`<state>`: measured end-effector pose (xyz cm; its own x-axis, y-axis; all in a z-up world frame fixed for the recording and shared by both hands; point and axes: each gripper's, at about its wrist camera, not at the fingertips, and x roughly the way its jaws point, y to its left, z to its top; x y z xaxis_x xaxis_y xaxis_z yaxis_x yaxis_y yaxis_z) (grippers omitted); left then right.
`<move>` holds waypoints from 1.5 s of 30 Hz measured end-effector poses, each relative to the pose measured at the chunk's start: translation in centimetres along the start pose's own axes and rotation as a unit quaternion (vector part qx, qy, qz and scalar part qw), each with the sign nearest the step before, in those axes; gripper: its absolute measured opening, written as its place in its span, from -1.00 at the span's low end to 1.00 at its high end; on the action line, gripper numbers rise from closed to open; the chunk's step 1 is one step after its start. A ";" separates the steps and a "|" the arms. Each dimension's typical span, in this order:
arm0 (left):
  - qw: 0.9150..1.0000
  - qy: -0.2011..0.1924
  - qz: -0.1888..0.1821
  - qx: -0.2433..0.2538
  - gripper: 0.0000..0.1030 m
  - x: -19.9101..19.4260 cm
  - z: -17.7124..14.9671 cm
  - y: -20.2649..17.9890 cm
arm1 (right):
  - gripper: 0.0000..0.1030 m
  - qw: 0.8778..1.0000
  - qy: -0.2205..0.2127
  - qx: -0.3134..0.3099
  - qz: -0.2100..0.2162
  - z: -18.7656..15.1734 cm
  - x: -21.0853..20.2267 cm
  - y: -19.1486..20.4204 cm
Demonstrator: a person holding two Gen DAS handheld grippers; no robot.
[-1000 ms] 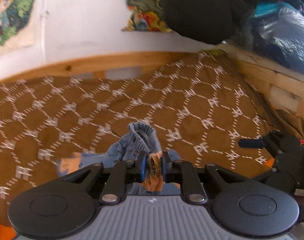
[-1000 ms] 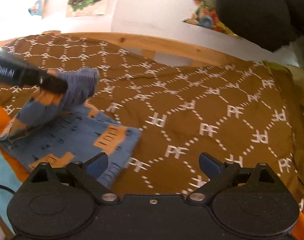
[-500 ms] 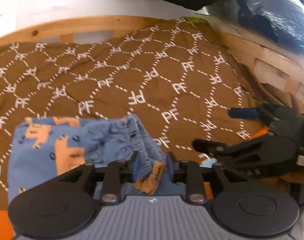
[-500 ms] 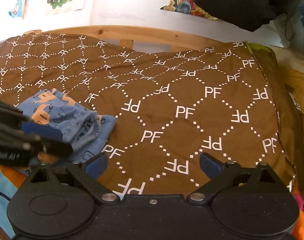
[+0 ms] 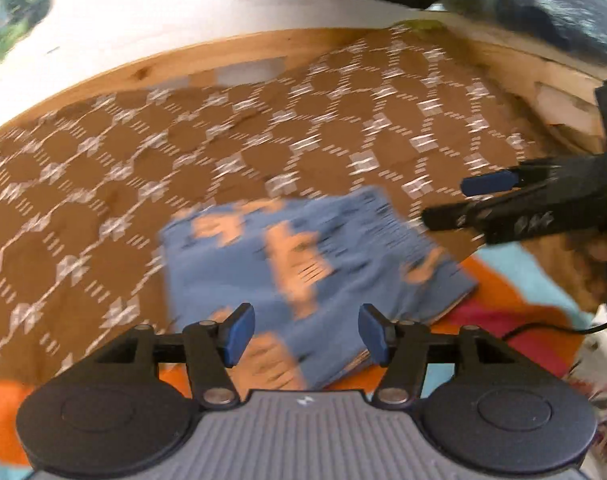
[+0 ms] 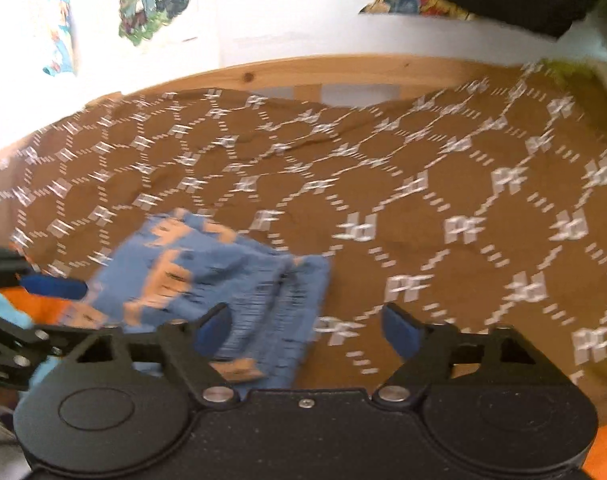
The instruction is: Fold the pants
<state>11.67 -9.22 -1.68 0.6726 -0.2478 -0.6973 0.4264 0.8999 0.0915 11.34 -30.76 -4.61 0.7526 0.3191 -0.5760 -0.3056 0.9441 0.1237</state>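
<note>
A brown bedspread with white PF lettering (image 6: 423,184) covers the bed. On its near left part lie the folded blue pants with orange print (image 5: 303,256). The left gripper (image 5: 305,334) and right gripper (image 6: 309,330) are both spread wide and hold nothing.

The brown bedspread (image 6: 423,208) carries a repeated white "PF" monogram set inside dotted hexagon lines, readable in the right wrist view; some of the monograms appear mirrored. In the left wrist view the same marks are smeared by blur and cannot be read. No other lettering is legible in either view.
</note>
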 end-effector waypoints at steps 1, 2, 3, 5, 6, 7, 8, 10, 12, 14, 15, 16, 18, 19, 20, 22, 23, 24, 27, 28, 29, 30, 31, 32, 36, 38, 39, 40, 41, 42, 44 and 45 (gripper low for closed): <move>1.000 0.004 0.007 -0.019 0.23 -0.2 -0.5 0.8 | 0.29 1.000 0.007 0.008 0.010 0.0 0.2 0.3; 0.999 0.008 0.013 -0.042 0.23 -0.3 -0.9 1.6 | 0.19 1.000 0.014 0.013 0.017 0.0 0.4 0.7; 0.998 0.013 0.016 -0.065 0.23 -0.1 -1.1 2.2 | 0.16 0.999 0.021 0.016 0.022 0.0 0.6 1.1; 0.995 0.020 0.016 -0.100 0.23 0.0 -1.4 3.2 | 0.11 0.999 0.033 0.013 0.026 -0.1 0.9 1.7; 0.993 0.022 0.014 -0.113 0.24 0.1 -1.4 3.7 | 0.10 0.999 0.041 0.012 0.025 -0.2 1.2 2.0; 0.992 0.024 0.012 -0.120 0.29 0.2 -1.2 3.9 | 0.08 0.998 0.049 0.012 0.026 -0.3 1.5 2.2; 0.992 0.024 0.012 -0.123 0.33 0.2 -1.1 4.1 | 0.05 0.998 0.059 0.015 0.026 -0.4 1.9 2.4; 0.992 0.025 0.021 -0.124 0.50 0.3 -1.0 4.1 | 0.01 0.997 0.070 0.020 0.021 -0.7 2.3 2.6; 0.991 0.027 0.025 -0.129 0.52 0.4 -1.1 4.2 | -0.11 0.997 0.073 0.015 0.011 -1.0 2.4 2.8; 0.990 0.028 0.020 -0.138 0.52 0.2 -1.3 4.4 | -0.30 0.997 0.073 0.011 0.004 -1.1 2.4 3.0; 0.989 0.029 0.018 -0.142 0.53 0.2 -1.4 4.5 | -0.35 0.997 0.072 0.008 0.001 -1.1 2.3 3.1; 0.989 0.030 0.017 -0.145 0.53 0.3 -1.4 4.5 | -0.48 0.998 0.069 0.006 -0.002 -1.1 2.1 3.2; 0.988 0.029 0.015 -0.152 0.54 0.2 -1.5 4.6 | -0.59 0.998 0.062 0.007 -0.006 -1.0 1.7 3.3; 0.987 0.028 0.014 -0.156 0.56 0.1 -1.5 4.7 | -0.60 0.998 0.061 0.008 -0.004 -1.0 1.5 3.3; 0.987 0.028 0.014 -0.159 0.56 0.0 -1.5 4.8 | -0.60 0.998 0.060 0.008 -0.004 -0.9 1.3 3.3; 0.986 0.027 0.012 -0.166 0.57 -0.1 -1.5 5.1 | -0.60 0.998 0.059 0.007 -0.004 -0.7 1.0 3.5; 0.985 0.026 0.011 -0.170 0.57 -0.2 -1.5 5.2 | -0.60 0.998 0.061 0.006 -0.003 -0.6 0.8 3.6; 0.985 0.026 0.011 -0.173 0.57 -0.1 -1.4 5.5 | -0.60 0.998 0.062 0.007 -0.001 -0.5 0.6 3.7; 0.981 0.025 0.009 -0.191 0.60 -0.2 -1.4 6.2 | -0.60 0.998 0.065 0.007 -0.001 -0.4 -0.2 3.9; 0.979 0.025 0.008 -0.201 0.60 -0.2 -1.5 6.6 | -0.60 0.998 0.068 0.007 -0.001 -0.4 -0.3 3.9; 0.977 0.025 0.007 -0.210 0.60 -0.2 -1.5 6.9 | -0.60 0.997 0.073 0.006 -0.002 -0.6 -0.3 3.9; 0.975 0.026 0.007 -0.221 0.60 -0.1 -1.6 7.3 | -0.60 0.997 0.080 0.002 -0.004 -1.0 0.0 3.9; 0.973 0.027 0.007 -0.229 0.60 0.0 -1.7 7.7 | -0.60 0.996 0.085 0.001 -0.006 -1.3 0.3 3.8; 0.971 0.031 0.011 -0.237 0.60 0.3 -1.8 8.0 | -0.59 0.996 0.091 0.004 -0.005 -1.7 0.5 3.7; 0.968 0.053 0.031 -0.243 0.60 1.3 -2.3 8.7 | -0.51 0.995 0.103 0.001 0.002 -2.1 0.5 3.4; 0.968 0.068 0.031 -0.241 0.60 1.9 -2.6 8.9 | -0.26 0.996 0.091 0.011 0.003 -1.8 0.1 2.9; 0.968 0.072 0.030 -0.239 0.60 2.1 -2.7 8.9 | -0.17 0.996 0.083 0.014 -0.001 -1.6 -0.2 2.8; 0.968 0.074 0.029 -0.238 0.60 2.2 -2.7 8.9 | 0.00 0.997 0.072 0.015 -0.009 -1.2 -0.3 2.6; 0.968 0.071 0.031 -0.237 0.60 2.2 -2.6 8.9 | 0.17 0.998 0.063 0.012 -0.016 -0.9 -0.4 2.4; 0.969 0.065 0.033 -0.235 0.61 2.0 -2.4 8.8 | 0.25 0.998 0.052 0.005 -0.023 -0.6 -0.2 2.4; 0.972 0.045 0.036 -0.227 0.67 2.0 -1.5 8.9 | 0.59 0.999 0.034 0.000 -0.041 0.3 0.8 2.4; 0.974 0.034 0.041 -0.220 0.74 2.1 -0.7 8.9 | 0.68 0.999 0.025 0.006 -0.045 0.6 1.3 2.2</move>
<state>16.51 -1.48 -2.83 0.6446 -0.1585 -0.7479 0.0622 0.9859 -0.1553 12.03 -28.17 -4.57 0.7461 0.2287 -0.6254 -0.2313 0.9697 0.0786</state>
